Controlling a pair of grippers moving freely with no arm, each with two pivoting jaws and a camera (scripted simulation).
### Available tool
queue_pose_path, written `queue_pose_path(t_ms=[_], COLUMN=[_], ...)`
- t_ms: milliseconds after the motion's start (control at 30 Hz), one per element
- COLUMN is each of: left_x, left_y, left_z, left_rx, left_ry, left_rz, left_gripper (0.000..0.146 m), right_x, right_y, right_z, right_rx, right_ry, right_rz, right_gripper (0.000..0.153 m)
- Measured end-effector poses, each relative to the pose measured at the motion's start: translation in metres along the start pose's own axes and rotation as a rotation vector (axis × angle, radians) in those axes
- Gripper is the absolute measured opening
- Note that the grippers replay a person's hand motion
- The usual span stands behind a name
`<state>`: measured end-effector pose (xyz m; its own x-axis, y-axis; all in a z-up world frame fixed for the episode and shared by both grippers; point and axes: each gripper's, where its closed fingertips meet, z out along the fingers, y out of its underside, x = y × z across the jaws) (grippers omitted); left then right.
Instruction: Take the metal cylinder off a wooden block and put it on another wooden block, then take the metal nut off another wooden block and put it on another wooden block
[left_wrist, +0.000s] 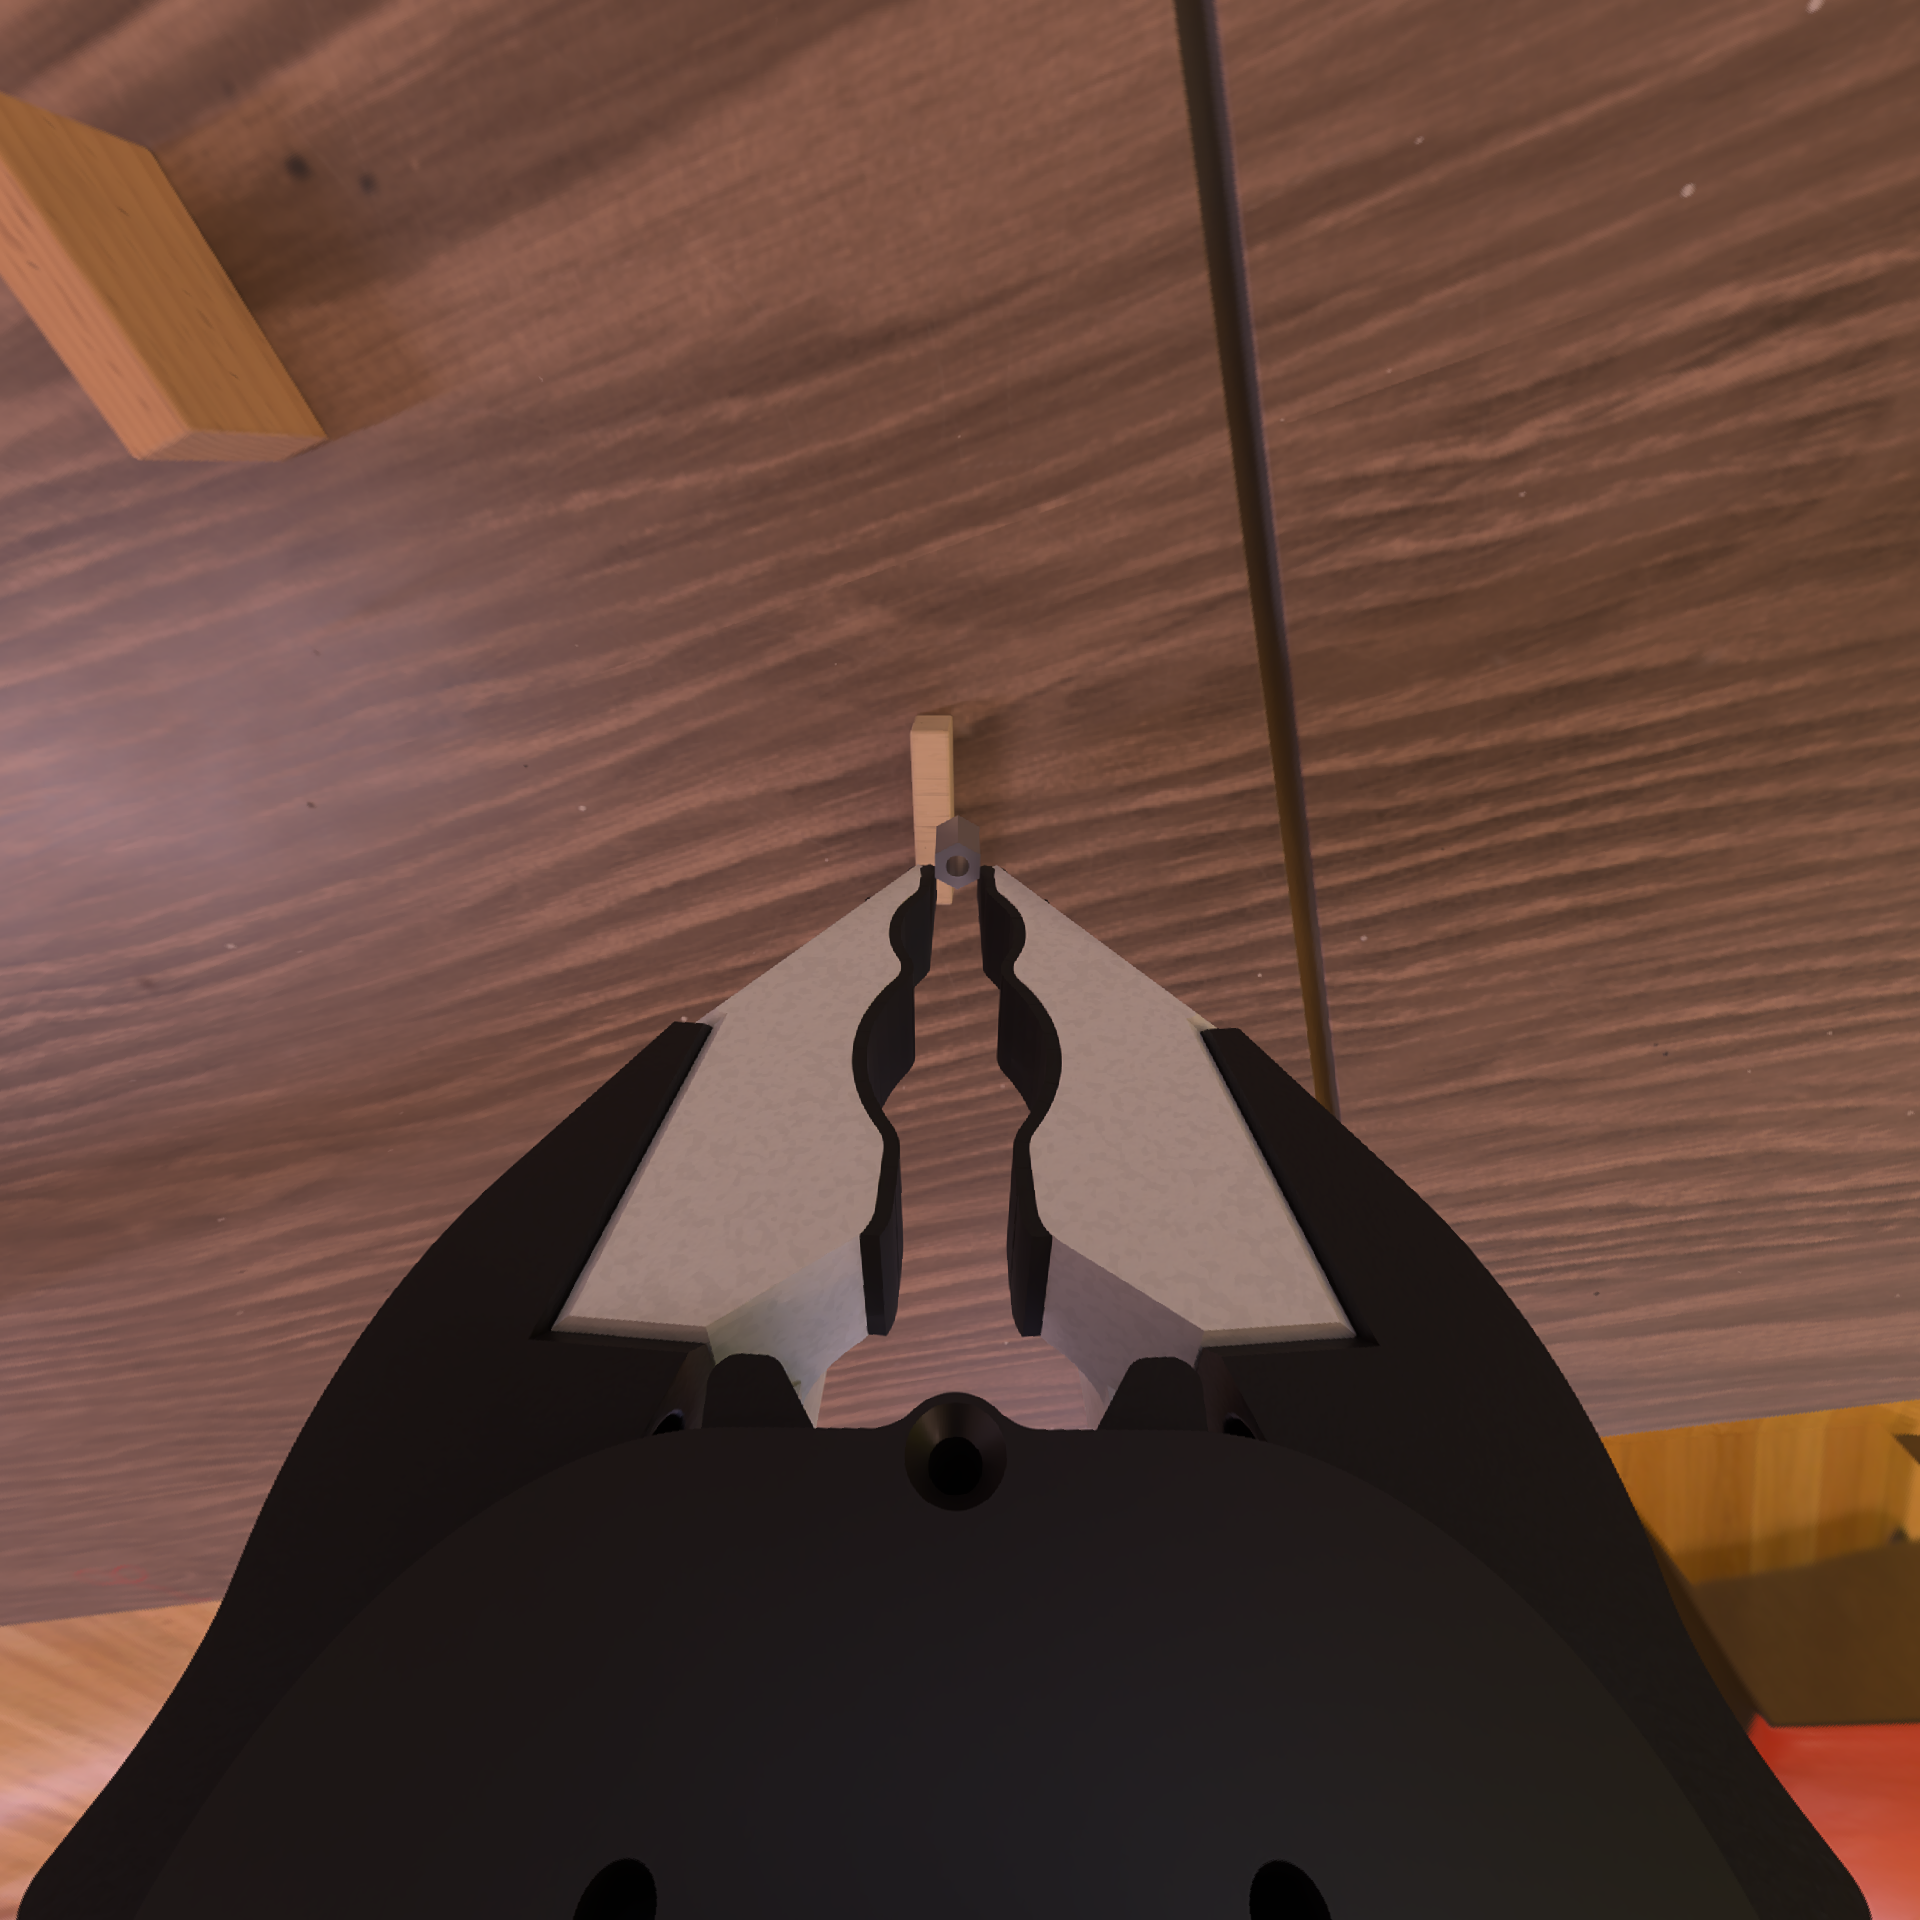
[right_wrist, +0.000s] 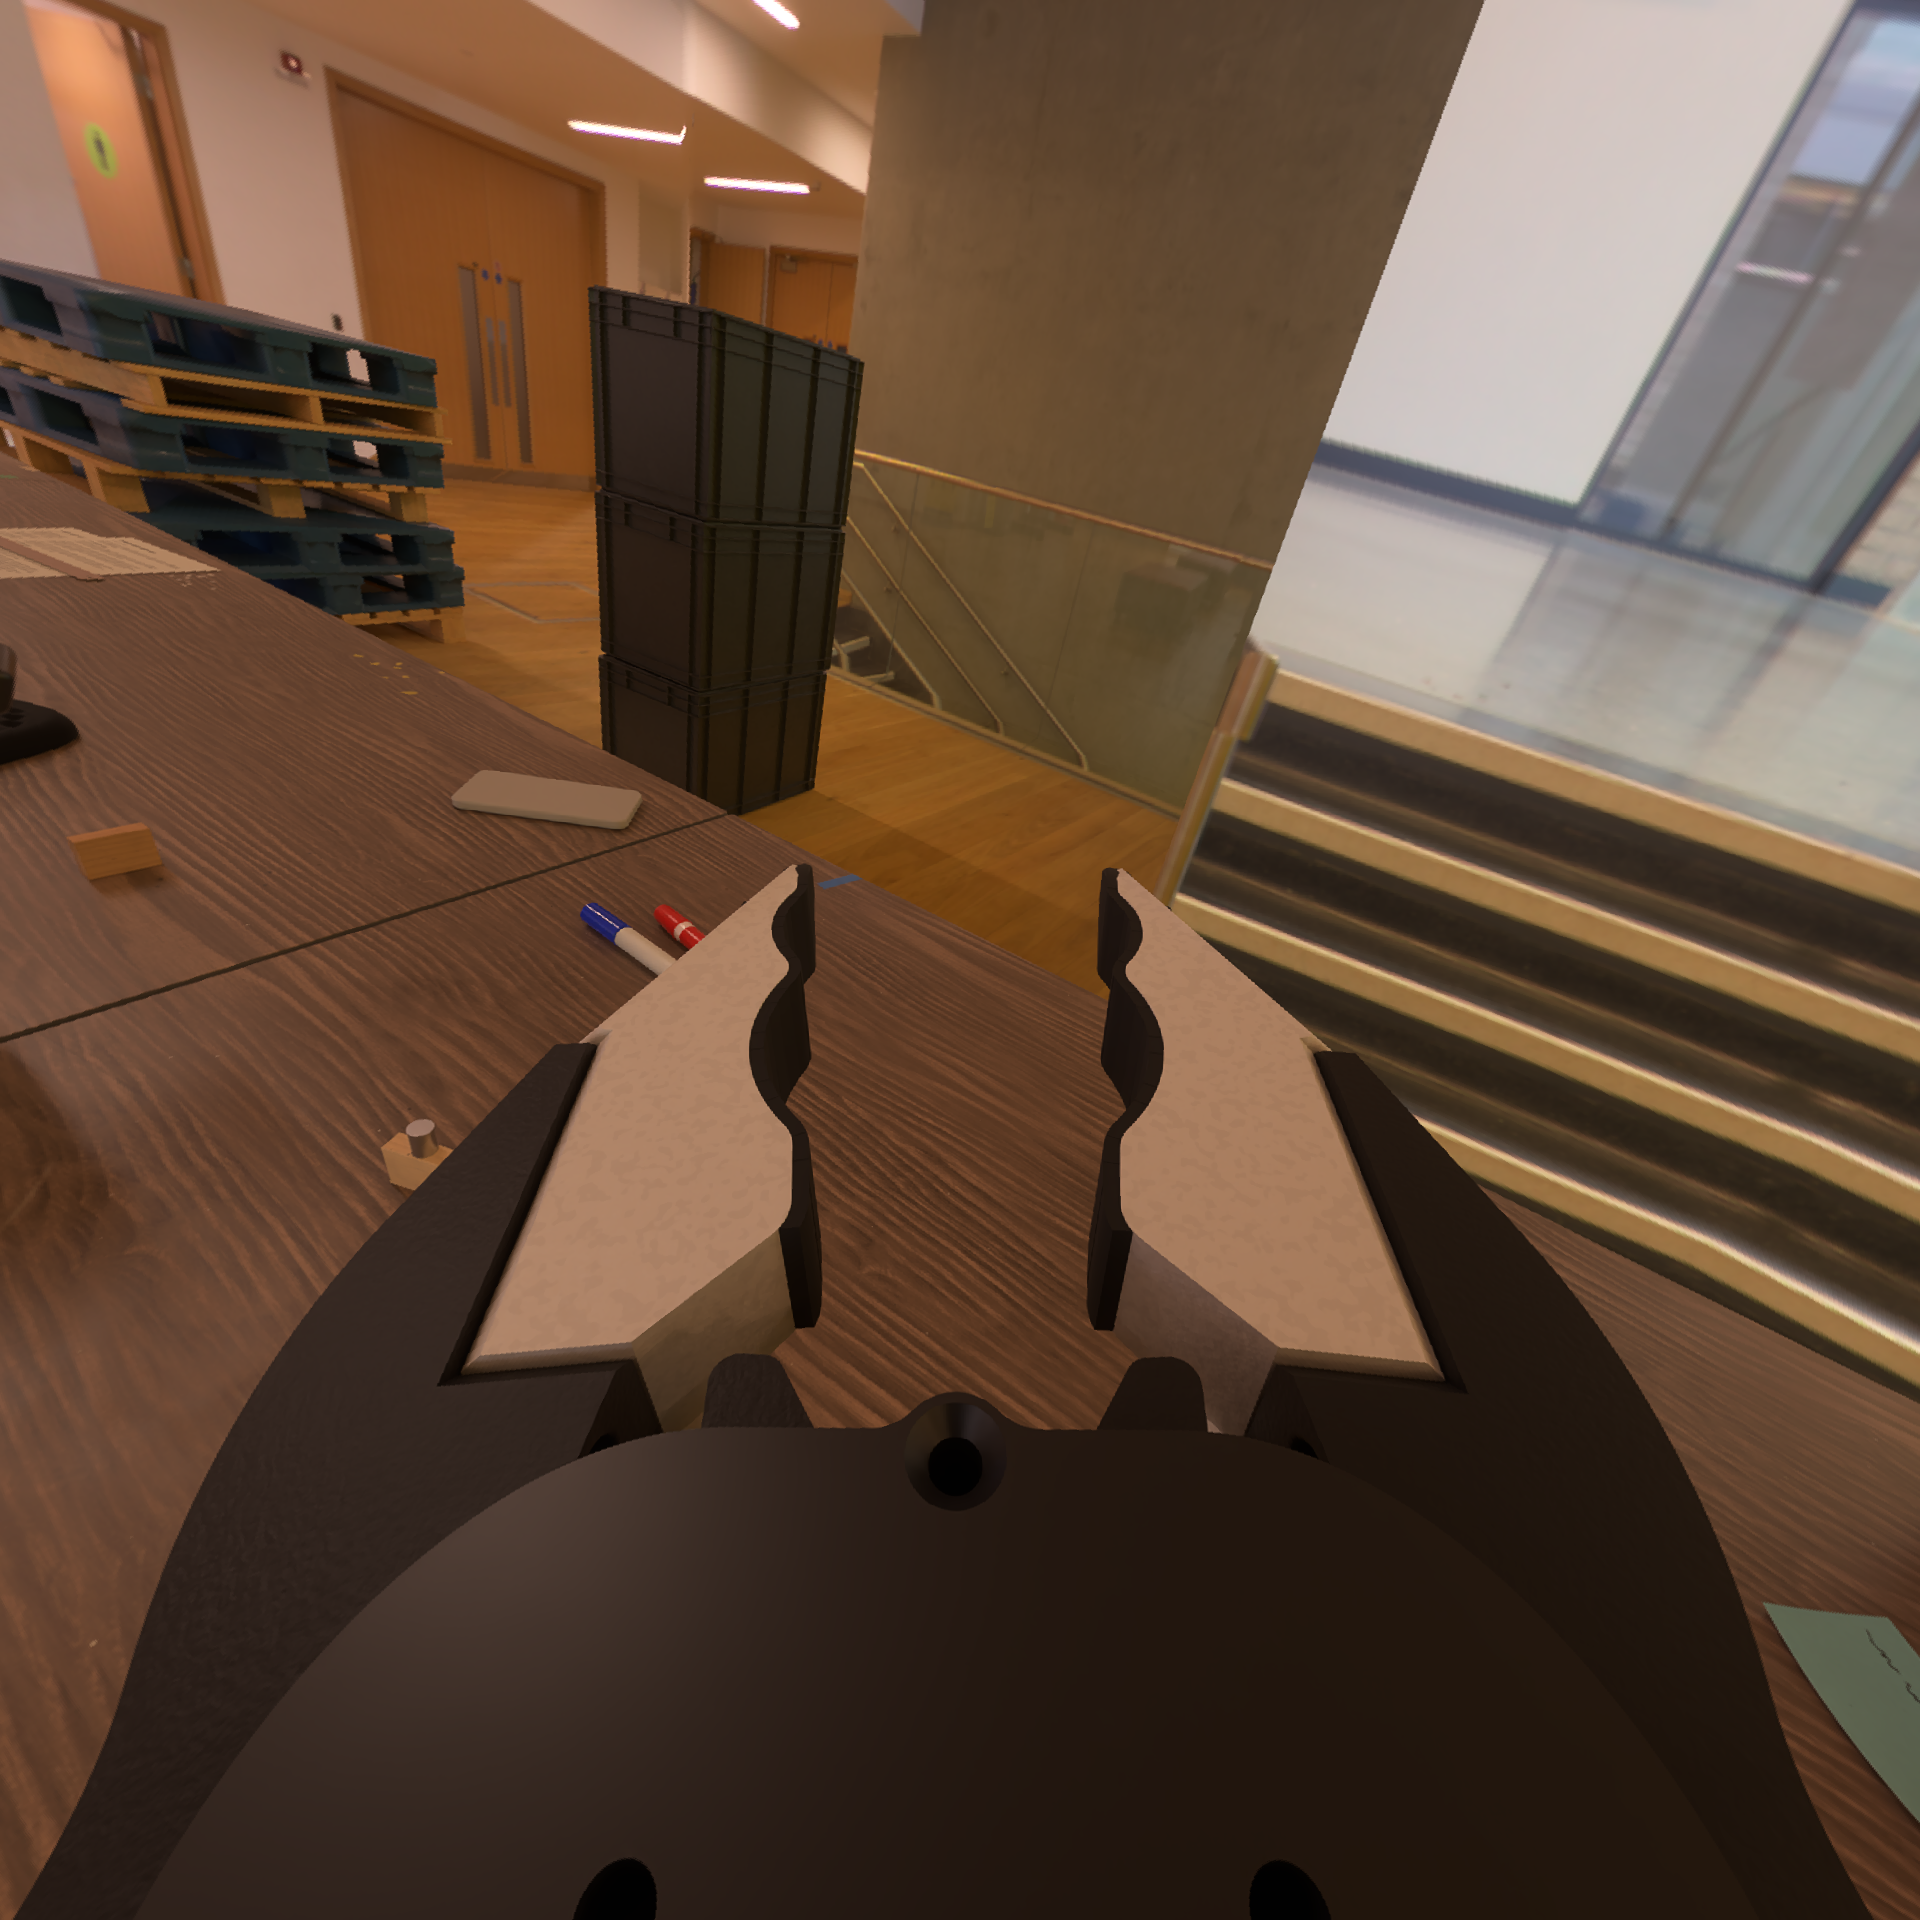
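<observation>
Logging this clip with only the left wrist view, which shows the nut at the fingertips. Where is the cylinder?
Observer: The cylinder stands upright on a small block, left of the right gripper.
Operator: Is that gripper holding anything?
Observer: No. Its jaws are wide open with only bare table between them.
Operator: Any clutter near it?
Observer: Two markers, one blue-capped and one red-capped, lie on the table beside its left fingertip.
</observation>
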<state>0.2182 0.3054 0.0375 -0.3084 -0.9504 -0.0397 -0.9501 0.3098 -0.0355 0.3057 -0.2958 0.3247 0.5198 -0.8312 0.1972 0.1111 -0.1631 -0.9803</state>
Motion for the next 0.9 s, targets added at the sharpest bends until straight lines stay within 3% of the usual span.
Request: queue_pose_path(t_ms=[267,500,733,900], left_x=[0.024,0.117,0.231,0.293], left_y=[-0.023,-0.09,-0.16,-0.186], left_z=[-0.05,-0.095,-0.093,-0.074], left_rx=[0.089,0.211,0.244,0.2], left_ry=[-0.076,-0.061,0.054,0.089], left_rz=[0.127,0.444,0.757,0.911], left_gripper=[0.008,0.008,0.008,0.008], right_x=[-0.003,-0.006,-0.006,-0.003], right_y=[0.0,-0.001,-0.002,-0.002], right_z=[0.001,0.001,-0.002,-0.004], right_rx=[-0.004,-0.006,0.005,0.016], right_ry=[-0.006,-0.019,-0.026,-0.026], right_rz=[-0.008,-0.014,-0.014,-0.003], right_gripper=[0.055,0.055,0.055,0.055])
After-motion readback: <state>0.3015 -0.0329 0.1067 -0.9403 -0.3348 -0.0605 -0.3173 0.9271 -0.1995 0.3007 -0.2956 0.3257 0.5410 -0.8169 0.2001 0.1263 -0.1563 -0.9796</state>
